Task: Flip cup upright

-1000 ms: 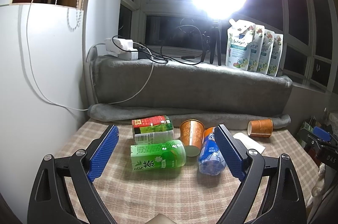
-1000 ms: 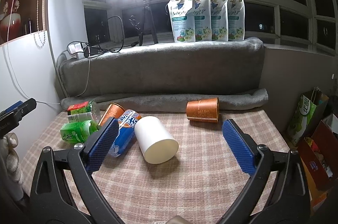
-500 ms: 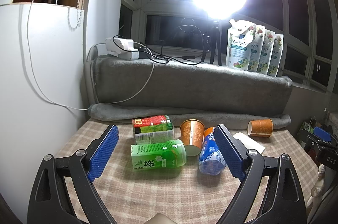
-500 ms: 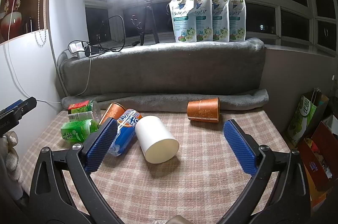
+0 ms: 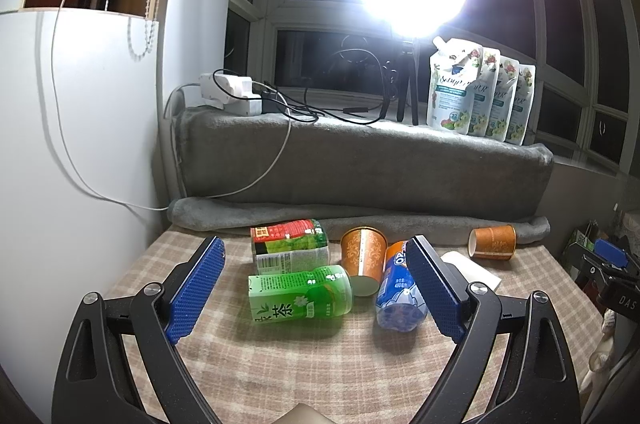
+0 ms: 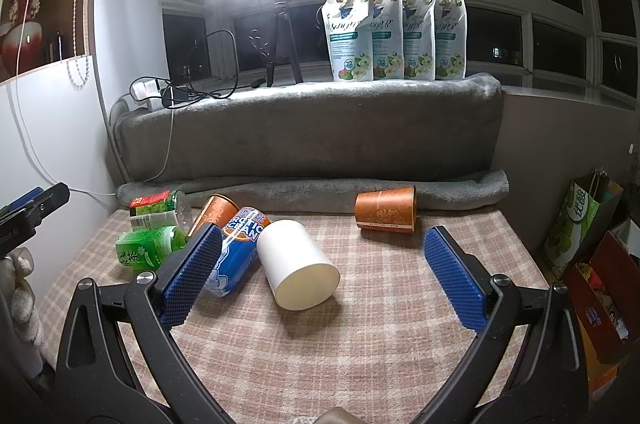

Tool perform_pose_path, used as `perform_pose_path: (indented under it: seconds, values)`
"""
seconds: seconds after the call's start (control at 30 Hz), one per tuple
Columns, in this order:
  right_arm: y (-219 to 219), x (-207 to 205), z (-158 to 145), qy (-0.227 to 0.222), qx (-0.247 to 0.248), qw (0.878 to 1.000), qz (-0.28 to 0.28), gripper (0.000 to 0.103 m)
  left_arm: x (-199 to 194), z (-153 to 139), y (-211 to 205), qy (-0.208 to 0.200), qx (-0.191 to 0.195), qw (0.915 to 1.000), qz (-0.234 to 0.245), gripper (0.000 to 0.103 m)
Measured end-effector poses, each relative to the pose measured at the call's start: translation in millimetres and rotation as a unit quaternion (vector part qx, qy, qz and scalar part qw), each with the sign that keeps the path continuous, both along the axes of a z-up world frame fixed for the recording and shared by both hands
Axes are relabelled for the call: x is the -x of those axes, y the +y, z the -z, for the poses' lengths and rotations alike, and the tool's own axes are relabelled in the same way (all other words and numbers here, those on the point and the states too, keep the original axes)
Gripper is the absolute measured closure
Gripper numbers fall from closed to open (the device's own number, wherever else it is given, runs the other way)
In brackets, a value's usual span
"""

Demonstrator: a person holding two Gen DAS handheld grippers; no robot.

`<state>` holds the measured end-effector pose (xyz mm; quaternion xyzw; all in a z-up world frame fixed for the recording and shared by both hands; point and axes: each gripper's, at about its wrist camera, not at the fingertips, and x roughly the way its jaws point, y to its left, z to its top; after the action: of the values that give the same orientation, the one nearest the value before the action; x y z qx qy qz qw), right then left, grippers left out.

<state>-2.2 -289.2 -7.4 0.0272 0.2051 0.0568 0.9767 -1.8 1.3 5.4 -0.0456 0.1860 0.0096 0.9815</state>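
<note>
A white cup point(image 6: 296, 264) lies on its side on the checked tablecloth, its closed base toward the right wrist camera; it shows partly behind the left gripper's finger point(image 5: 472, 266). An orange paper cup point(image 6: 386, 209) lies on its side at the back right, also in the left wrist view point(image 5: 493, 243). Another orange cup point(image 5: 362, 258) lies among the bottles, also in the right wrist view point(image 6: 214, 209). My right gripper point(image 6: 320, 280) is open and empty, with the white cup between its fingers' lines. My left gripper point(image 5: 316, 288) is open and empty over the bottles.
A green tea bottle point(image 5: 300, 294), a red-and-green bottle point(image 5: 290, 250) and a blue bottle point(image 5: 398, 290) lie on the left of the table. A grey blanket point(image 6: 312, 139) covers the ledge behind, with pouches point(image 6: 396, 29), a ring light and cables. Bags point(image 6: 580, 228) stand at the right.
Both grippers have shifted only slightly; the right one has edged a little toward the white cup. Nothing on the table has moved.
</note>
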Motion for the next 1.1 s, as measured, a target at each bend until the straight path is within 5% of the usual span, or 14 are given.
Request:
perform_pose_path:
  seconds: [0.7, 1.1]
  values:
    - [11.1, -9.2, -0.9, 0.007, 0.004, 1.000, -0.019, 0.000, 1.6, 0.2, 0.1, 0.001, 0.000, 1.0000, 0.000, 0.011]
    - [53.1, -55.1, 0.6, 0.057, 0.000, 0.991, -0.125, 0.000, 6.7, 19.2, 33.6, 0.036, 0.000, 0.9989, -0.029, 0.011]
